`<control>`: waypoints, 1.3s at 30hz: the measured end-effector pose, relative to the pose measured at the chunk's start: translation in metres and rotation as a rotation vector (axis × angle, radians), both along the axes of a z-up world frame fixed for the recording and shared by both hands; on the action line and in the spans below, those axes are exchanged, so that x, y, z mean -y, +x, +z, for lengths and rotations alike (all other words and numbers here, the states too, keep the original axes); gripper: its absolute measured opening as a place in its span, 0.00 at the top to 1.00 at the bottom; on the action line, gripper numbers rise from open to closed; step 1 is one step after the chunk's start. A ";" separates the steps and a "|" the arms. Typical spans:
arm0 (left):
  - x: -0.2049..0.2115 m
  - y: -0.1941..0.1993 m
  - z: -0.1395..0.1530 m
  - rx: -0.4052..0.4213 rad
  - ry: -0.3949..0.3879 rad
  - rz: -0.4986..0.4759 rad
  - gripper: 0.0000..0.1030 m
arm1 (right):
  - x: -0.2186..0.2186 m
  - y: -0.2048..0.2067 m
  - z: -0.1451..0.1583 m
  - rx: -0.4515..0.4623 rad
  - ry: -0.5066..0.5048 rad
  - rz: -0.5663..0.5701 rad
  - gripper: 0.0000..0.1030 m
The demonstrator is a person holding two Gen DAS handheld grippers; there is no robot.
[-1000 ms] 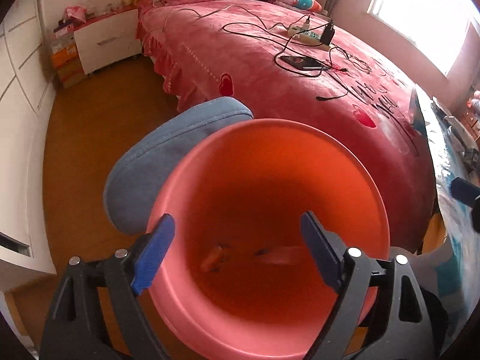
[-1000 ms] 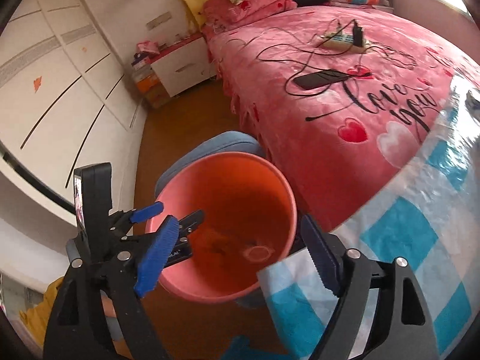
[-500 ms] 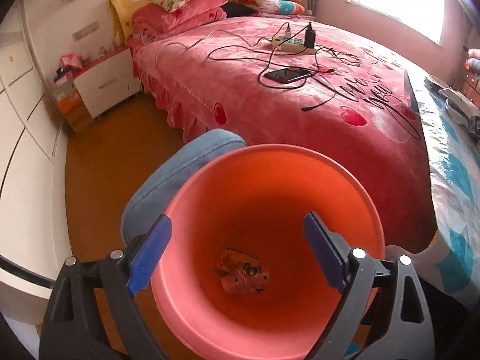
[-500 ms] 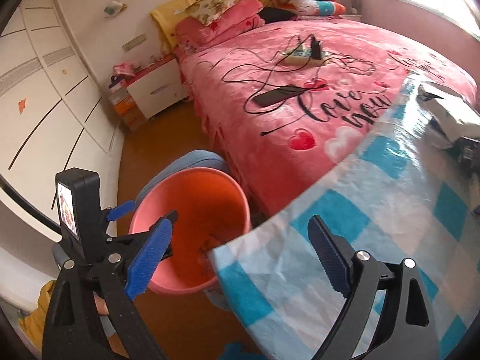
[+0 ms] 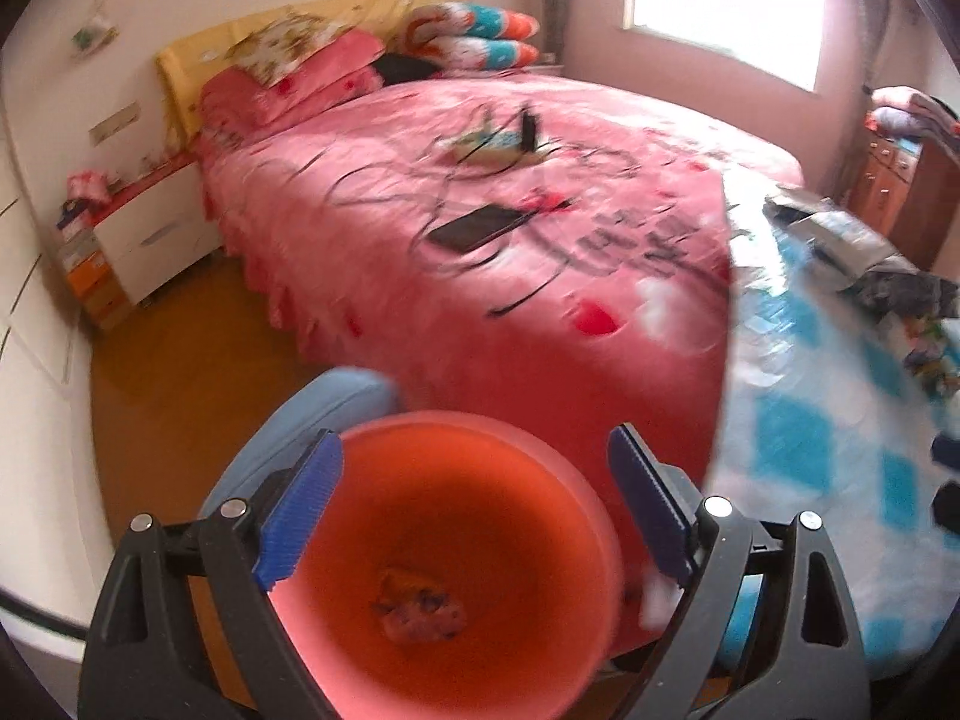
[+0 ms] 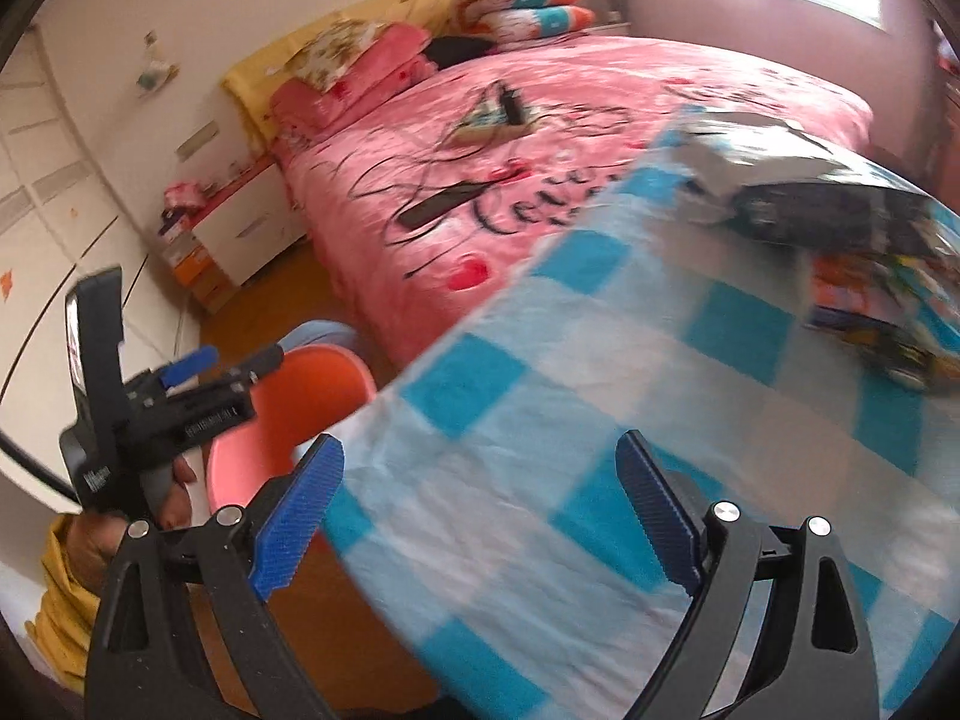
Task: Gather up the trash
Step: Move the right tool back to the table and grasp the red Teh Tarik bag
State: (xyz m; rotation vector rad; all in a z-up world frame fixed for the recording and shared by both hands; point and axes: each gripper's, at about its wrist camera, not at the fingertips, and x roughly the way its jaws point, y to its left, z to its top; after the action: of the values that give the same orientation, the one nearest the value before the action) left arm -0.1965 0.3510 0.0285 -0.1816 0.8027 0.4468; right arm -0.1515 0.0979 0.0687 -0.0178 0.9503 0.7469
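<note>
A pink-orange trash bucket [image 5: 360, 636] sits on the floor below my left gripper [image 5: 474, 510], which is open and empty above its mouth. A crumpled wrapper [image 5: 420, 603] lies at the bucket's bottom. My right gripper [image 6: 480, 510] is open and empty over the blue-checked tablecloth [image 6: 600, 420]. Crumpled silver and dark wrappers [image 6: 798, 192] and colourful packets [image 6: 888, 312] lie at the table's far right; they also show in the left wrist view [image 5: 852, 246]. The bucket [image 6: 300, 396] and left gripper [image 6: 198, 384] show at left in the right wrist view.
A pink bed [image 5: 480, 210] with cables, a phone [image 5: 474, 225] and a power strip stands behind. A blue stool cushion [image 5: 288, 426] sits beside the bucket. A white nightstand [image 5: 156, 234] stands by the wall. The wooden floor [image 5: 180, 372] lies left of the bed.
Both grippers have risen and tilted up, with the right one swinging right over the table. A wrapper has dropped and settled at the bucket's bottom.
</note>
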 end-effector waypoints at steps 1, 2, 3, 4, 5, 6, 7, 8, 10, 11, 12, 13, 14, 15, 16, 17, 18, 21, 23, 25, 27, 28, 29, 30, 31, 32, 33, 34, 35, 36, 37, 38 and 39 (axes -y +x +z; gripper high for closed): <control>0.005 0.008 0.006 0.008 -0.010 -0.018 0.12 | 0.012 0.004 0.002 0.002 0.007 -0.022 0.11; 0.011 0.018 0.013 0.021 -0.026 -0.042 0.12 | 0.025 0.008 0.005 0.004 0.016 -0.047 0.11; 0.017 0.028 0.019 0.034 -0.039 -0.063 0.12 | 0.038 0.012 0.008 0.007 0.025 -0.073 0.11; 0.025 0.042 0.027 0.048 -0.056 -0.087 0.12 | 0.050 0.017 0.011 0.007 0.033 -0.098 0.11; 0.031 0.052 0.030 0.054 -0.065 -0.102 0.12 | 0.059 0.023 0.013 0.007 0.039 -0.116 0.11; 0.038 0.065 0.036 0.062 -0.075 -0.122 0.12 | 0.074 0.032 0.017 0.004 0.050 -0.143 0.11; 0.045 0.077 0.041 0.068 -0.082 -0.140 0.12 | 0.084 0.038 0.019 0.001 0.057 -0.160 0.11; 0.053 0.094 0.046 0.078 -0.086 -0.164 0.12 | 0.098 0.047 0.022 -0.001 0.066 -0.186 0.11; 0.069 0.124 0.054 0.085 -0.084 -0.202 0.12 | 0.125 0.067 0.027 -0.003 0.083 -0.240 0.11; 0.077 0.144 0.058 0.081 -0.086 -0.222 0.12 | 0.140 0.080 0.029 -0.006 0.091 -0.270 0.11; 0.084 0.160 0.062 0.084 -0.094 -0.242 0.12 | 0.154 0.093 0.031 -0.009 0.092 -0.299 0.11; 0.091 0.175 0.065 0.090 -0.105 -0.263 0.12 | 0.164 0.102 0.031 -0.010 0.090 -0.317 0.11; 0.098 0.194 0.069 0.094 -0.119 -0.283 0.12 | 0.176 0.115 0.033 -0.009 0.085 -0.341 0.11; 0.105 0.214 0.071 0.093 -0.135 -0.301 0.12 | 0.185 0.126 0.033 -0.006 0.081 -0.358 0.11; 0.109 0.228 0.073 0.092 -0.151 -0.314 0.12 | 0.198 0.144 0.034 -0.003 0.072 -0.380 0.11; 0.115 0.249 0.074 0.088 -0.173 -0.326 0.12 | 0.206 0.154 0.033 -0.003 0.065 -0.393 0.11; 0.120 0.267 0.074 0.085 -0.184 -0.326 0.12 | 0.214 0.166 0.031 -0.005 0.059 -0.406 0.11; 0.136 0.320 0.072 0.065 -0.205 -0.340 0.12 | 0.231 0.202 0.024 -0.006 0.042 -0.424 0.11; 0.146 0.352 0.067 0.044 -0.216 -0.356 0.12 | 0.238 0.227 0.014 -0.009 0.013 -0.425 0.11; 0.154 0.377 0.062 0.024 -0.215 -0.365 0.12 | 0.242 0.248 0.005 -0.019 0.002 -0.421 0.11; 0.162 0.404 0.053 -0.002 -0.232 -0.370 0.12 | 0.243 0.264 -0.004 -0.029 -0.007 -0.413 0.11; 0.163 0.411 0.050 -0.011 -0.234 -0.370 0.13 | 0.243 0.273 -0.009 -0.034 -0.010 -0.401 0.11; 0.166 0.424 0.045 -0.034 -0.232 -0.376 0.13 | 0.242 0.278 -0.013 -0.036 -0.013 -0.391 0.11; 0.168 0.431 0.042 -0.051 -0.228 -0.378 0.13 | 0.241 0.281 -0.016 -0.038 -0.018 -0.383 0.11; 0.169 0.438 0.038 -0.068 -0.224 -0.372 0.13 | 0.239 0.286 -0.019 -0.037 -0.028 -0.370 0.11; 0.168 0.445 0.032 -0.085 -0.226 -0.358 0.14 | 0.238 0.289 -0.021 -0.031 -0.034 -0.366 0.11; 0.166 0.450 0.026 -0.101 -0.235 -0.348 0.17 | 0.238 0.292 -0.021 -0.027 -0.037 -0.362 0.11; 0.165 0.455 0.022 -0.118 -0.246 -0.344 0.21 | 0.237 0.294 -0.022 -0.026 -0.040 -0.355 0.11; 0.163 0.459 0.016 -0.139 -0.259 -0.335 0.23 | 0.235 0.297 -0.024 -0.031 -0.038 -0.345 0.11; 0.159 0.461 0.011 -0.156 -0.272 -0.324 0.25 | 0.233 0.300 -0.026 -0.036 -0.036 -0.336 0.11; 0.157 0.463 0.007 -0.168 -0.284 -0.316 0.27 | 0.230 0.301 -0.029 -0.035 -0.041 -0.324 0.11; 0.156 0.463 0.002 -0.173 -0.297 -0.311 0.28 | 0.228 0.302 -0.030 -0.032 -0.048 -0.316 0.11; 0.155 0.465 -0.002 -0.180 -0.305 -0.313 0.31 | 0.225 0.302 -0.031 -0.027 -0.056 -0.309 0.11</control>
State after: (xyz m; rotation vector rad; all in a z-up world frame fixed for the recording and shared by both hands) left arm 0.2683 0.1958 0.0268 -0.2956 1.0560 0.0432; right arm 0.1510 -0.1268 0.0376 0.0885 0.9728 0.4360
